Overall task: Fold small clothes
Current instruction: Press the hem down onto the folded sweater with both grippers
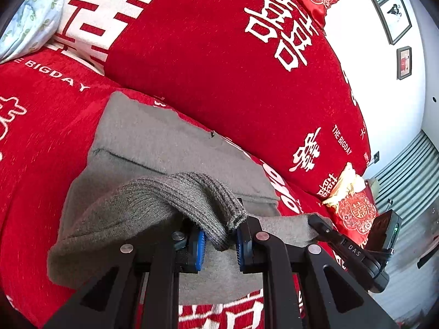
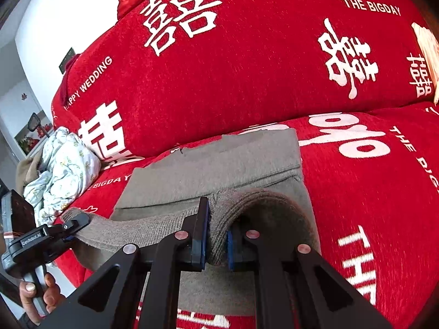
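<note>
With my left tool [image 1: 219, 242] and right tool [image 2: 216, 242] each pinching the grey knit's [image 1: 170, 148] ribbed hem [image 1: 192, 192], I'm mid-fold and should next carry it evenly over the body on the sofa [image 1: 205, 54].

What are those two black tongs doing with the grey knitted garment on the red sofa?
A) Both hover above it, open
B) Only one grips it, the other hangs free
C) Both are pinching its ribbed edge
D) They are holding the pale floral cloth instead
C: the left tongs and the right tongs each have the ribbed edge of the grey garment clamped between their blue pads, lifted above the red sofa cover.
</note>
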`<state>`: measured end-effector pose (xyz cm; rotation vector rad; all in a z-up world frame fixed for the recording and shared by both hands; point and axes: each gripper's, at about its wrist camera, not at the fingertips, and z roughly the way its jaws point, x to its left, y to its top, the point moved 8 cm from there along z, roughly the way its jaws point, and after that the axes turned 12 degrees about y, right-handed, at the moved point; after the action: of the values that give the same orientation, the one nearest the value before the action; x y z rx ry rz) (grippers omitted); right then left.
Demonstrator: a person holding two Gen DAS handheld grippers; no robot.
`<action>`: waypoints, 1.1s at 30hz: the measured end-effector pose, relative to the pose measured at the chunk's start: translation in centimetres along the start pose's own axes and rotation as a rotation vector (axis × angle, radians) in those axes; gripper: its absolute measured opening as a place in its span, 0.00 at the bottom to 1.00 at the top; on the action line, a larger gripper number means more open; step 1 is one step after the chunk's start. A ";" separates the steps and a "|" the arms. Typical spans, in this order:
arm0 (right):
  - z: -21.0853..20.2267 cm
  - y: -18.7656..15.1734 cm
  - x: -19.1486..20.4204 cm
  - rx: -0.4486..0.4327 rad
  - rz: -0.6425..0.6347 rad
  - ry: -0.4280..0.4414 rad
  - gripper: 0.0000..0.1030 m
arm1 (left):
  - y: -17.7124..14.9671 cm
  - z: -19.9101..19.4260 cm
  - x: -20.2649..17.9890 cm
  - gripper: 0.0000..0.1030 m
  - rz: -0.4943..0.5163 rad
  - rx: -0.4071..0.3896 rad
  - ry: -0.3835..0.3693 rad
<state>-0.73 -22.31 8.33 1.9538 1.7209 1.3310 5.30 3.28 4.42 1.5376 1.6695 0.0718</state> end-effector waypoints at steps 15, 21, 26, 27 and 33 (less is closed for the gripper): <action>3.7 3.5 -1.1 0.010 0.031 -0.022 0.11 | 4.6 3.0 -0.5 0.18 -0.005 0.017 0.006; 5.0 4.9 -1.6 0.014 0.030 -0.026 0.11 | 6.0 4.1 -0.8 0.18 0.004 0.022 0.015; 6.2 6.0 -2.0 0.017 0.033 -0.029 0.11 | 7.3 5.1 -1.0 0.18 0.013 0.025 0.024; 6.5 6.2 -2.1 0.020 0.033 -0.030 0.11 | 7.5 5.3 -1.1 0.18 0.015 0.027 0.027; 7.8 7.3 -3.0 0.030 0.041 -0.035 0.11 | 8.7 6.8 -1.4 0.18 0.028 0.037 0.039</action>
<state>10.20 -24.05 7.35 2.0267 1.7037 1.2829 16.11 1.01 5.66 1.5965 1.6883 0.0869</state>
